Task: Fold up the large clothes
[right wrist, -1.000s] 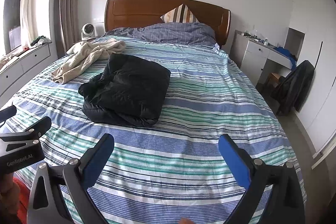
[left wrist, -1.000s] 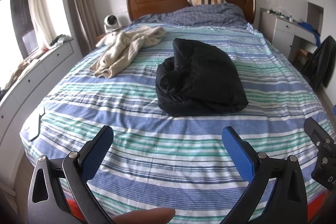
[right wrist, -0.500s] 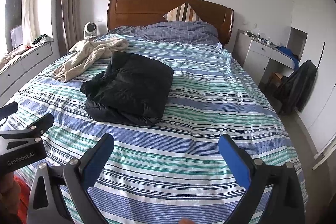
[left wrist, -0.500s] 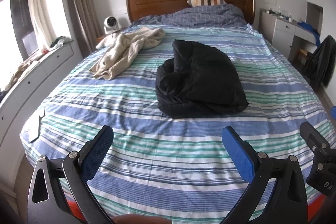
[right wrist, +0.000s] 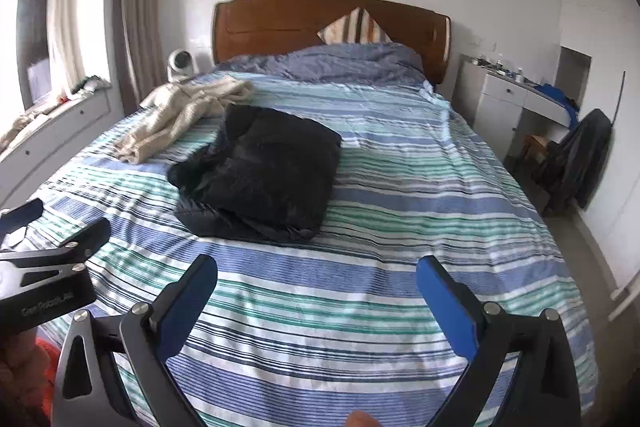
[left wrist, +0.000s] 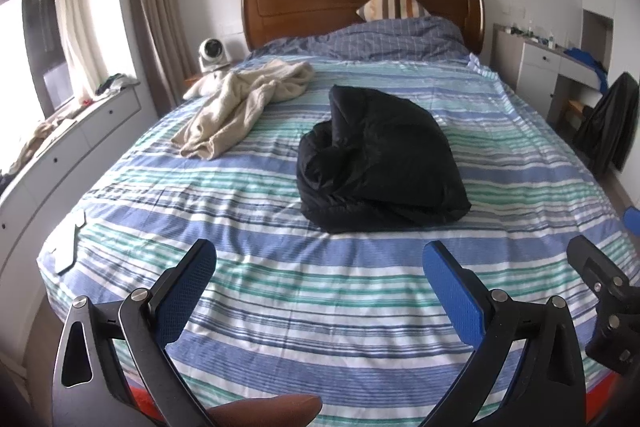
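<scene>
A black puffy jacket (left wrist: 380, 159) (right wrist: 264, 175) lies folded into a compact bundle in the middle of the striped bed (left wrist: 320, 307) (right wrist: 360, 307). A beige garment (left wrist: 244, 103) (right wrist: 180, 115) sprawls unfolded at the far left, near the pillows. My left gripper (left wrist: 320, 279) hangs open over the foot of the bed, well short of the jacket, with nothing between its blue pads. My right gripper (right wrist: 316, 287) is open too, likewise short of the jacket and empty. Each gripper shows at the edge of the other's view.
A wooden headboard (left wrist: 360, 3) and a striped cushion (left wrist: 394, 5) stand at the far end. A small white fan (left wrist: 212, 53) sits at the left corner. White drawers (left wrist: 60, 155) run along the left, a white desk (left wrist: 560, 71) and a dark coat (left wrist: 608, 123) on the right.
Both grippers have drawn back slightly and tilted a little; the bed and jacket sit a touch lower in view. The clothes have not moved.
</scene>
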